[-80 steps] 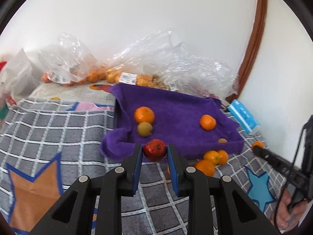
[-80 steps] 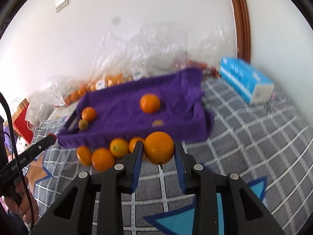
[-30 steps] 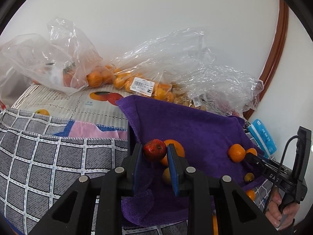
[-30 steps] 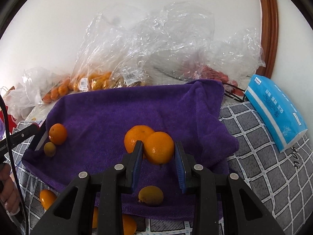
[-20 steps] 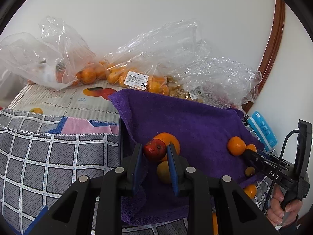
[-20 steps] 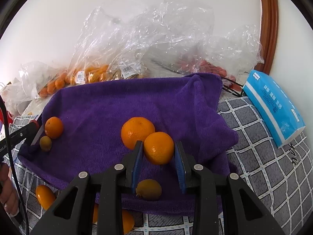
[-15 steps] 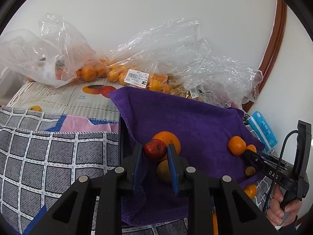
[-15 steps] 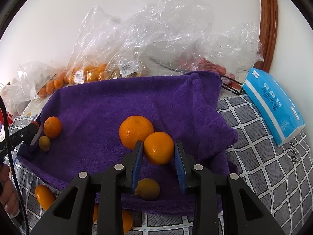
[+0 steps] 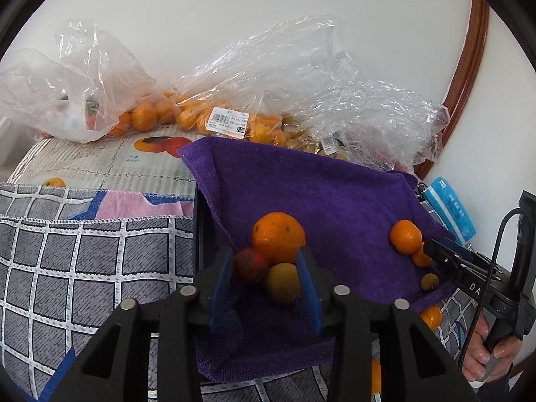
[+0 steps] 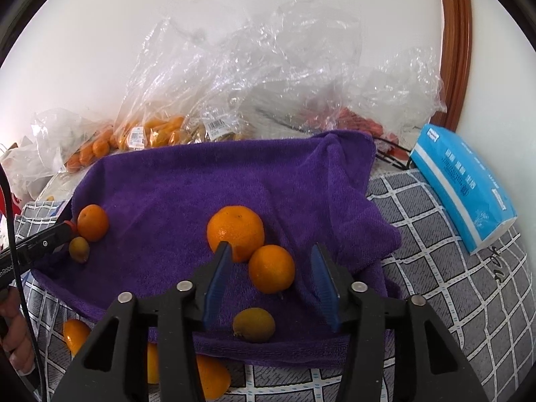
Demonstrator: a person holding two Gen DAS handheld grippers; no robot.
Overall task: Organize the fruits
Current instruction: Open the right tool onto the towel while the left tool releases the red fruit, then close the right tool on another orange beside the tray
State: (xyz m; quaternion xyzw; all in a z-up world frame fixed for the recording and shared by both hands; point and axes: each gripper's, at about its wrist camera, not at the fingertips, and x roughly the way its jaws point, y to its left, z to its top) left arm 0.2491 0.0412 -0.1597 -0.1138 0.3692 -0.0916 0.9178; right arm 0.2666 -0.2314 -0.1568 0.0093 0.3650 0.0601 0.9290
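Fingers on both my grippers are spreading: the left gripper [image 9: 264, 269] lets its red fruit [image 9: 250, 264] go and the right gripper [image 10: 271, 276] its orange [image 10: 271, 268], both now delivered onto the purple towel [image 10: 187, 187].

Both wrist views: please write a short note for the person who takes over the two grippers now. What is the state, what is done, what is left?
Left gripper: jaws opening; the red fruit sits between them on the purple towel, beside a big orange and a small yellow-green fruit.
Right gripper: jaws opening, pads clear of the orange just set on the towel.
Done: six or so fruits lie on the towel.
Left: several oranges lie on the checked cloth below the towel's near edge. Back both grippers away, then fetch those.
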